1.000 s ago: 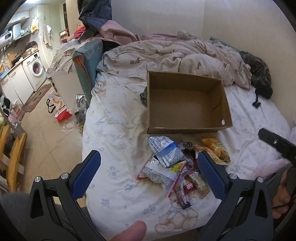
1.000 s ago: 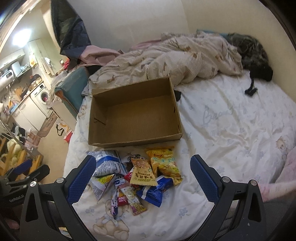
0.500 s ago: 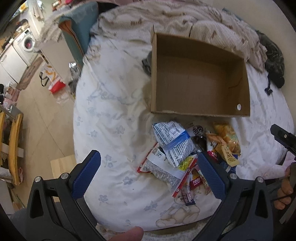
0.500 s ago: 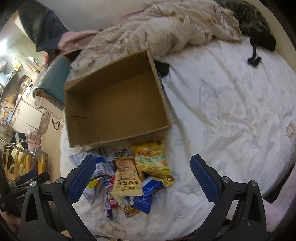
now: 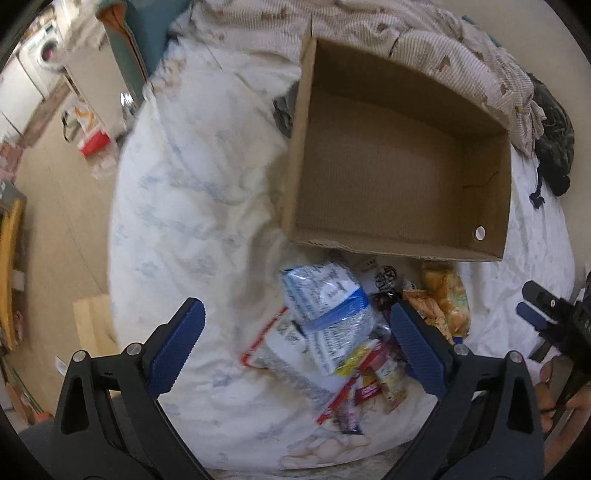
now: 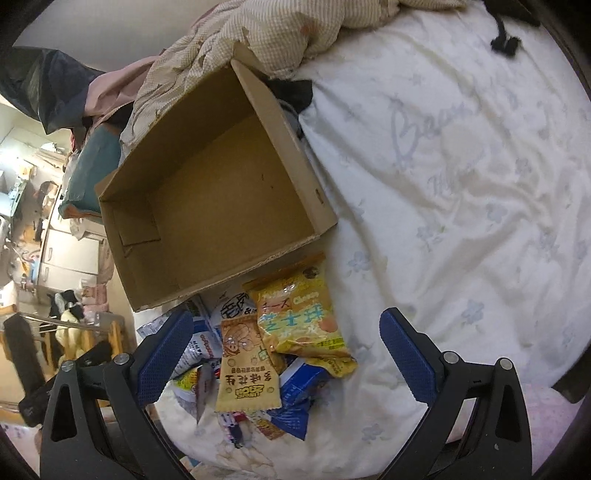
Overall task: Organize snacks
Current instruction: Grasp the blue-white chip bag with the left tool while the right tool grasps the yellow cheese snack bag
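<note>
A pile of snacks (image 6: pixel 273 354) lies on the white bed (image 6: pixel 461 177), touching the near wall of an open cardboard box (image 6: pixel 207 192); a yellow bag (image 6: pixel 303 317) and a tan packet (image 6: pixel 245 365) sit on top, and a blue-white bag (image 5: pixel 325 306) is at the pile's left. The left gripper (image 5: pixel 295 347) and right gripper (image 6: pixel 286 350) both hang spread wide above the pile, holding nothing. A rumpled blanket (image 5: pixel 424 40) lies beyond the box.

- A bed (image 6: pixel 461 177) with a white flower-print sheet is carrying everything.
- An open cardboard box (image 5: pixel 391 166) is sitting on it, just beside a heap of snack packets (image 5: pixel 343 332).
- A rumpled checked blanket (image 6: pixel 266 33) is lying bunched behind the box.
- A dark garment (image 5: pixel 554 136) is lying near the blanket's end.
</note>
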